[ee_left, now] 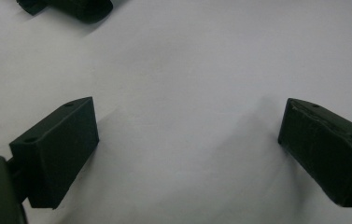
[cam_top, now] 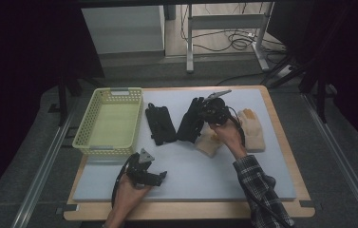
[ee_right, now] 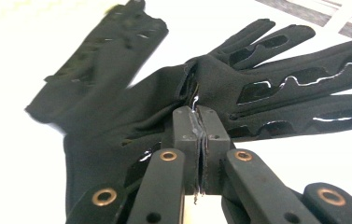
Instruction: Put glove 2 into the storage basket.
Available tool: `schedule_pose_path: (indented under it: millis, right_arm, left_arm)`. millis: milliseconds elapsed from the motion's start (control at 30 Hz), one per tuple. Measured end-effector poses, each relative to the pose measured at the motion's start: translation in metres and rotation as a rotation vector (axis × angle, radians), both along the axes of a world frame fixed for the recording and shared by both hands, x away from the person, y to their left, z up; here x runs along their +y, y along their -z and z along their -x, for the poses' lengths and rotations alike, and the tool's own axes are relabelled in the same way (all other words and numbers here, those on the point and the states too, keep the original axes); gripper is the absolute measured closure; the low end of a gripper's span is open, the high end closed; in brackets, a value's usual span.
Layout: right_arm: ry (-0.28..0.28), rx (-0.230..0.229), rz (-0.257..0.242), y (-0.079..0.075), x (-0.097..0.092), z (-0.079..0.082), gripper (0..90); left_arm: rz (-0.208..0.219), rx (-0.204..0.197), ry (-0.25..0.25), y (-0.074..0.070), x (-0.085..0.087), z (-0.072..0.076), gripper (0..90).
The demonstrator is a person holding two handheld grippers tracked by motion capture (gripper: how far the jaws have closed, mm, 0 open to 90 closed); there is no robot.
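Just above the centre of the desk, toward one o'clock, lies a black fabric glove with glossy grip strips on its fingers, and the right tongs are clamped tight on a pinch of its cloth near the palm; the pads meet with only a thin fold between them. In the high view the same glove hangs partly off the pale mat under the right tongs, its cuff end trailing toward seven o'clock. A second black fabric glove lies flat just beside it at nine o'clock, apart from it. At three o'clock two cream knitted gloves rest partly under the person's right hand. Farther out at nine o'clock stands a pale yellow plastic lattice basket with nothing visible in it. At seven o'clock, near the front edge, the left tongs hover over bare mat with their jaws spread wide and nothing between them. The grey-white desk carries everything.

The step in hand looks like lifting the pinched glove toward the basket. To do it well, keep the squeeze firm, raise until the dangling fingers clear the neighbouring glove, and carry it across without dragging.
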State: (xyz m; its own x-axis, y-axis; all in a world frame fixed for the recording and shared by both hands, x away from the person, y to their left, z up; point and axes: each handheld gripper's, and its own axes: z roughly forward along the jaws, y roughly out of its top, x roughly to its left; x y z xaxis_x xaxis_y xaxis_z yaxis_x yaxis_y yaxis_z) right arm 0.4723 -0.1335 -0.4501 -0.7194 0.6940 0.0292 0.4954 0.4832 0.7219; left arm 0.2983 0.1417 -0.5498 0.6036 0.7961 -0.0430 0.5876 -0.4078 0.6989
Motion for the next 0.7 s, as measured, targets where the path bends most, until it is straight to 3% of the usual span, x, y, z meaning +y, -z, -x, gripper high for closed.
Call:
schedule_pose_path:
  millis: [133,167,300,367,400,433,467,500,533,567,633,700]
  right_arm:
    - [-0.036,-0.005,-0.015,-0.007,-0.001,0.014,87.1]
    - [-0.063,-0.006,-0.033,-0.012,-0.002,0.028,87.1]
    - [-0.11,0.003,-0.066,-0.018,-0.004,0.049,87.0]
    - [-0.152,0.017,-0.093,-0.02,-0.003,0.072,87.0]
    - [-0.152,0.017,-0.093,-0.02,-0.003,0.072,87.0]
    - [-0.184,0.036,-0.118,-0.019,-0.002,0.09,87.0]
    - [-0.184,0.036,-0.118,-0.019,-0.002,0.09,87.0]
    - [-0.212,0.044,-0.112,-0.014,0.0,0.102,87.0]
    - [-0.212,0.044,-0.112,-0.014,0.0,0.102,87.0]
    - [-0.244,0.074,-0.101,-0.005,0.003,0.114,87.0]
    - [-0.259,0.085,-0.087,0.002,0.005,0.118,87.0]
    - [-0.284,0.094,-0.035,0.021,0.007,0.125,87.0]
  left_arm:
    - [0.003,0.003,0.001,0.0,0.0,0.0,5.0]
    - [0.004,0.002,0.001,0.0,0.0,0.0,4.7]
    - [0.006,0.003,0.0,0.0,0.0,0.0,4.7]
    - [0.006,0.003,0.001,0.0,0.0,0.0,4.5]
    - [0.006,0.003,0.001,0.0,0.0,0.0,4.4]
    - [0.009,0.002,-0.001,0.0,0.0,0.0,4.4]
    - [0.009,0.003,-0.001,0.0,0.0,0.0,4.3]
    - [0.01,0.003,-0.001,0.0,0.0,0.0,4.3]
    - [0.01,0.003,-0.001,0.0,0.0,0.0,4.3]
    - [0.009,0.004,0.004,0.0,0.0,0.0,4.3]
    - [0.003,0.003,0.013,0.0,0.001,0.001,4.5]
    - [-0.029,0.015,0.011,-0.003,0.008,0.003,3.7]
